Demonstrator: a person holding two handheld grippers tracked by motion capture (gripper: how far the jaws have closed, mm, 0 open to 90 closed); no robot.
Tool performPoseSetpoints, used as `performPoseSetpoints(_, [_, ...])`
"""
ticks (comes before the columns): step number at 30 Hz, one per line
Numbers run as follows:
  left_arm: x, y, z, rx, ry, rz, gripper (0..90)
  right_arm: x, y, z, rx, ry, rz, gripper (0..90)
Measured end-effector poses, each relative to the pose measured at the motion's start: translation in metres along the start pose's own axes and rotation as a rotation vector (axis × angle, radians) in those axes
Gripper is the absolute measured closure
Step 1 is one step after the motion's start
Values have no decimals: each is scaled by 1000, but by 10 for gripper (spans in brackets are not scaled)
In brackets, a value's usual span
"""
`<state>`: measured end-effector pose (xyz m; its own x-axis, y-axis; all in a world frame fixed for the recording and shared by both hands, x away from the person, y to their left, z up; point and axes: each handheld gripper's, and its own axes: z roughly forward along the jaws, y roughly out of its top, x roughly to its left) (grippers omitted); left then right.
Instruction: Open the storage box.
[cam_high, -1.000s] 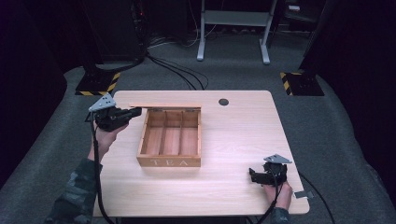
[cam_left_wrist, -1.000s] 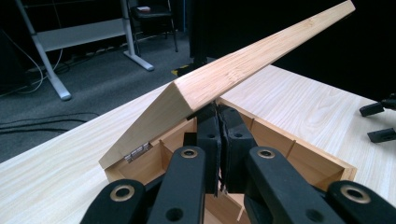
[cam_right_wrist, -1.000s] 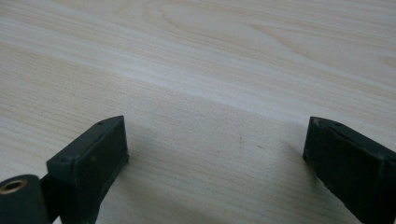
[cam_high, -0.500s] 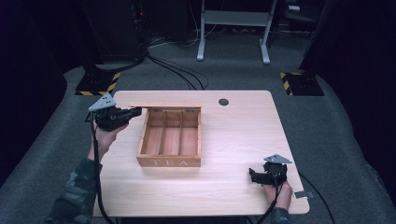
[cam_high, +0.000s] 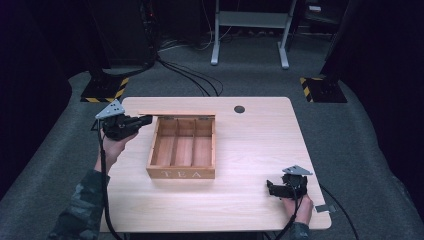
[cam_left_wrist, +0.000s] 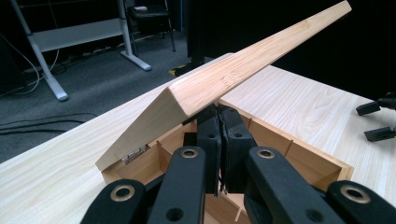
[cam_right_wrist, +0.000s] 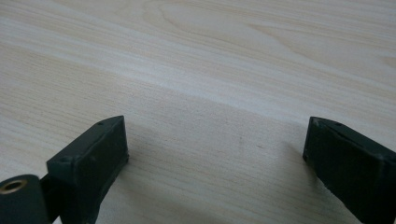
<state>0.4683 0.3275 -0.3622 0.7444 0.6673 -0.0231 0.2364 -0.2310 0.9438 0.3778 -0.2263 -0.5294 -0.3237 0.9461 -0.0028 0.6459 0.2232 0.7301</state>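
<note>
A wooden box marked TEA (cam_high: 182, 172) stands at the table's middle left, its compartments bare inside. Its hinged lid (cam_high: 175, 114) is raised at the far side; in the left gripper view the lid (cam_left_wrist: 243, 65) slants overhead. My left gripper (cam_high: 146, 120) reaches in from the box's left far corner. Its jaws are shut together, tips (cam_left_wrist: 219, 114) tucked under the lid's edge, nothing between them. My right gripper (cam_high: 272, 189) rests on the table near the front right corner, open over bare wood (cam_right_wrist: 215, 135), jaws pointing left. It is seen far off as well (cam_left_wrist: 378, 119).
The light wooden table (cam_high: 250, 145) has a round cable hole (cam_high: 239, 108) near its far edge. Beyond it lie grey carpet, black cables (cam_high: 190, 75), a metal desk frame (cam_high: 250, 20) and two hazard-striped bases (cam_high: 106, 90).
</note>
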Motion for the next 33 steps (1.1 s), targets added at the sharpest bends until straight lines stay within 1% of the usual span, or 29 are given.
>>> performPoseSetpoints(33, [0, 0, 0, 5, -2, 5, 879, 0, 0, 0, 0, 0, 0, 59])
